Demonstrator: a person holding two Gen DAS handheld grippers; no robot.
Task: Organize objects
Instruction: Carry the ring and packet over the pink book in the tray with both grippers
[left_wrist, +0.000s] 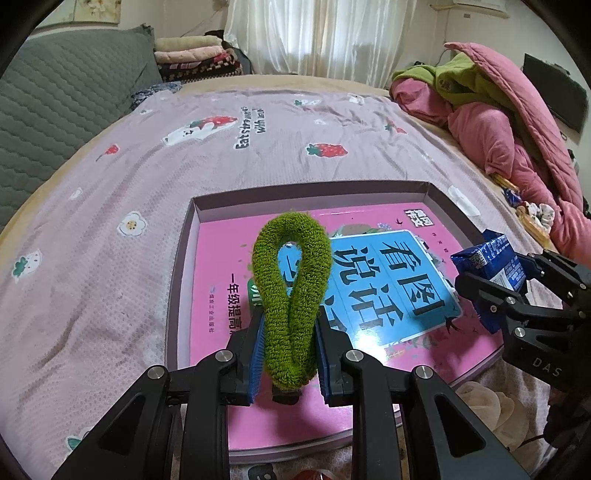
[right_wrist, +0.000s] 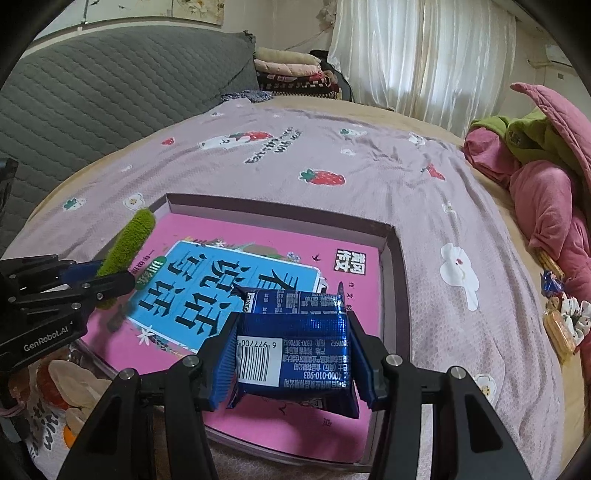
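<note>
Green looped hair tie (left_wrist: 291, 291) is clamped between the left gripper (left_wrist: 290, 354) fingers, lower centre of frame, above the shallow box (left_wrist: 314, 192). Bed (left_wrist: 147, 166) carries a lilac strawberry-print sheet; white curtains (left_wrist: 314, 33) hang at the top of the frame. Box holds a pink book (left_wrist: 229, 243). Right gripper (right_wrist: 291, 354) fingers are clamped on a blue packet (right_wrist: 295, 350), above the box.

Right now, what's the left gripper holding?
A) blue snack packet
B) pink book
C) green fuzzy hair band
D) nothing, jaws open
C: in the left wrist view the left gripper is clamped on the green fuzzy hair band, its loop sticking up over the pink book in the tray; the blue snack packet sits in the right gripper.
</note>
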